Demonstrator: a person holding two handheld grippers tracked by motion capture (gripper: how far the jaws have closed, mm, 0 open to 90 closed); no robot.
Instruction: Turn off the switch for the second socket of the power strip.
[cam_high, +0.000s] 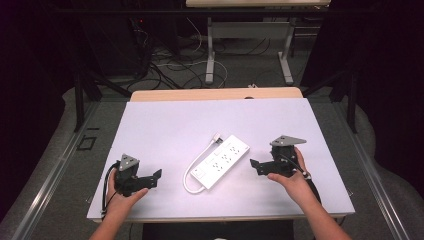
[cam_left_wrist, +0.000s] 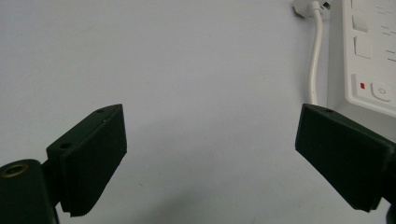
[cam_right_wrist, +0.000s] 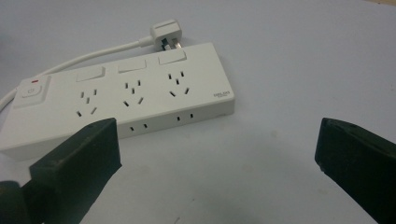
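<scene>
Right gripper (cam_high: 256, 166): jaws spread wide, nothing between them, released. Held low over the table (cam_high: 165, 125), just right of the power strip (cam_high: 220, 161), jaws pointing left toward it. Grey plate on top; cable trails back along the right hand (cam_high: 292, 175).

In the right gripper view the two black jaws rise at the lower corners with bare table between them. The strip lies just beyond the left jaw, not touching.

Left gripper (cam_high: 155, 177): jaws also wide apart and empty, released. Held by the left hand (cam_high: 122, 192) near the front left of the table, jaws pointing right toward the strip, apart from it.

In the left gripper view the strip's switch end sits at the right edge, just past the right jaw.

Strip: white, flat on the table, near the centre, lying diagonally from front left to back right, between the two grippers. Three socket groups face up, each with a rocker switch; main switch with a small red mark at the front-left end.

Cord (cam_high: 192, 170): white, leaves the switch end, loops and runs along the strip's left side. Plug (cam_high: 216, 137) lies loose on the table by the strip's far end.
</scene>
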